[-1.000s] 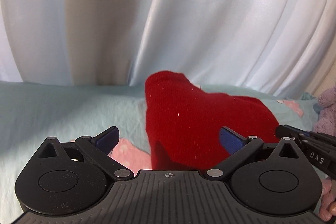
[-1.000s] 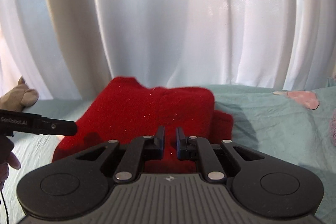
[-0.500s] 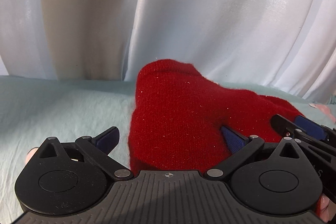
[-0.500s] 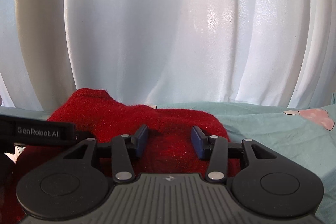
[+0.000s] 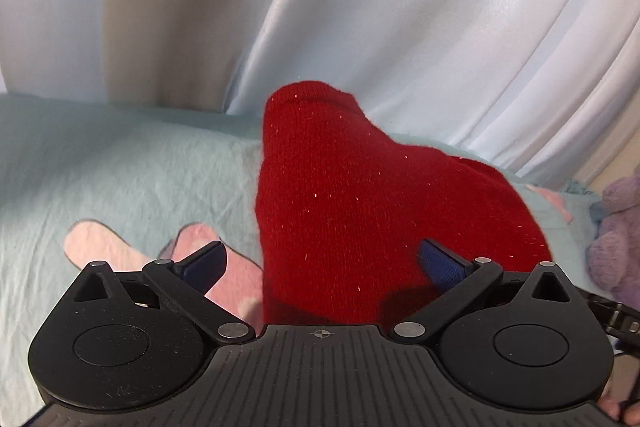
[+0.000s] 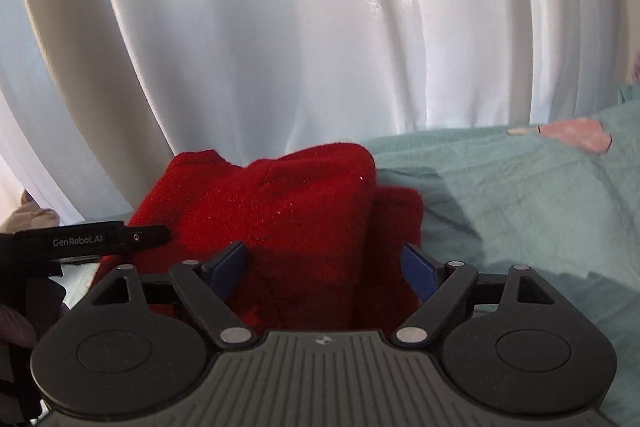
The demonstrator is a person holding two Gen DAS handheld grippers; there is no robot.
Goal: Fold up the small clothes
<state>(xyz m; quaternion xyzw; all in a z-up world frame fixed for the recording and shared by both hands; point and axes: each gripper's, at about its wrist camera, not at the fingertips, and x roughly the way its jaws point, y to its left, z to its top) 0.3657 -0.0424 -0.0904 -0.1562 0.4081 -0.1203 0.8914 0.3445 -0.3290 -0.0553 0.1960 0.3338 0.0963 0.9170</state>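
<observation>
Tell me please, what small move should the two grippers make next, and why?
Probably draw both back. The red knit garment lies folded on the sheet; the right gripper is opening around it, and the left gripper is open too.

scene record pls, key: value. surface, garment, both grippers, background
surface: teal sheet with pink patches
garment: red knit, bunched on the sheet
left gripper: open, pads apart, knit between them
right gripper: jaws opening, knit between them, pads not pressing it
background: white curtain
other: purple plush at the left view's right edge
</observation>
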